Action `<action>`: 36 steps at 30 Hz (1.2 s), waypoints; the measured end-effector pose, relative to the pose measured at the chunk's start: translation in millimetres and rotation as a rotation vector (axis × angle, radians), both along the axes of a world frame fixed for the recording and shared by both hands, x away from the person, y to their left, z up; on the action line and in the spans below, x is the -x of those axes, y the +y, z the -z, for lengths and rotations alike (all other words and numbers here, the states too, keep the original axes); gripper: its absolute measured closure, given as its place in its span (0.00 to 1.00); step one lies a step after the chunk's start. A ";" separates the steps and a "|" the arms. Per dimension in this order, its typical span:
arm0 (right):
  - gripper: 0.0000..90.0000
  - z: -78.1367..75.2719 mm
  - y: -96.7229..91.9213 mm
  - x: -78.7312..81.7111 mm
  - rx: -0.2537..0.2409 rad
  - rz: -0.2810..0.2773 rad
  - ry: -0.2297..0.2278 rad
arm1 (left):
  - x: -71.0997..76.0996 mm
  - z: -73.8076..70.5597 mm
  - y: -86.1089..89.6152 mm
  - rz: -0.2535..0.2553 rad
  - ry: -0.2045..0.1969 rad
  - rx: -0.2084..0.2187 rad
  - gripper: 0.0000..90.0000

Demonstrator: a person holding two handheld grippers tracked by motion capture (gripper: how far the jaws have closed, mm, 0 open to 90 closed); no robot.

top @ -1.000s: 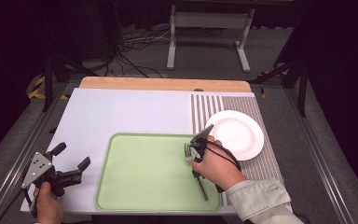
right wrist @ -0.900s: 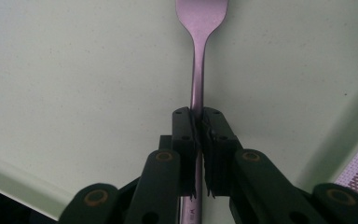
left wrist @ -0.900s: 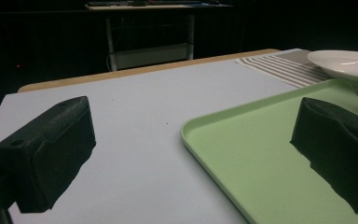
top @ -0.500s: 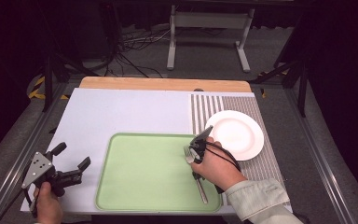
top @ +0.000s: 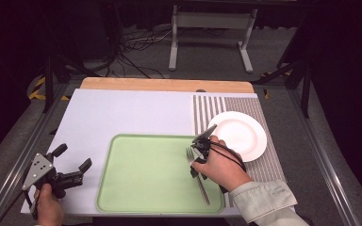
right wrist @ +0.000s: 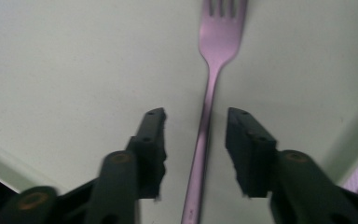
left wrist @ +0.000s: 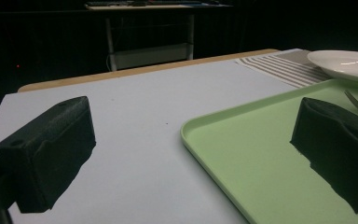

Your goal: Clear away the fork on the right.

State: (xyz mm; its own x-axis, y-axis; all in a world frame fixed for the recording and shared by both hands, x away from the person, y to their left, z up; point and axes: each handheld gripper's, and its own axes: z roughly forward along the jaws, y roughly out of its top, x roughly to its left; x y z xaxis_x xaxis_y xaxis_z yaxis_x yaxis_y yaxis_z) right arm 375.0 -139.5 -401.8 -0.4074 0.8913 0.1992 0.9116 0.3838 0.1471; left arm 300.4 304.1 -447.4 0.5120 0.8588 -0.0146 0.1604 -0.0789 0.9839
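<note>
The fork [top: 197, 176] lies on the green tray [top: 136, 174], in the lower right of the high view, tines toward the far side and handle running back toward the person. In the right gripper view the right tongs [right wrist: 196, 123] straddle its handle, one jaw on each side, narrowly apart and not touching it, square across its long axis. The left tongs [top: 70, 172] hang wide apart at the lower left, beside the tray's left edge, well away. A white plate [top: 245, 136] sits just right of the tray
</note>
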 end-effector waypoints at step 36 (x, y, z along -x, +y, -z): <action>1.00 19.8 1.1 -16.3 -0.124 -0.725 -0.453 | 0.1 -0.2 0.6 -0.001 0.001 0.000 0.00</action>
State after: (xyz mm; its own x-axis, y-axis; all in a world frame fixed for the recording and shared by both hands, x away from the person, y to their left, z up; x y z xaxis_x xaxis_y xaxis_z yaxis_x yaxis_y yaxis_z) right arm 391.2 -138.3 -421.6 -0.9307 0.3633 -0.0412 0.2915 0.8053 0.5163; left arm 300.2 304.8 -447.2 0.5113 0.8593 -0.0145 0.1612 -0.0793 0.9837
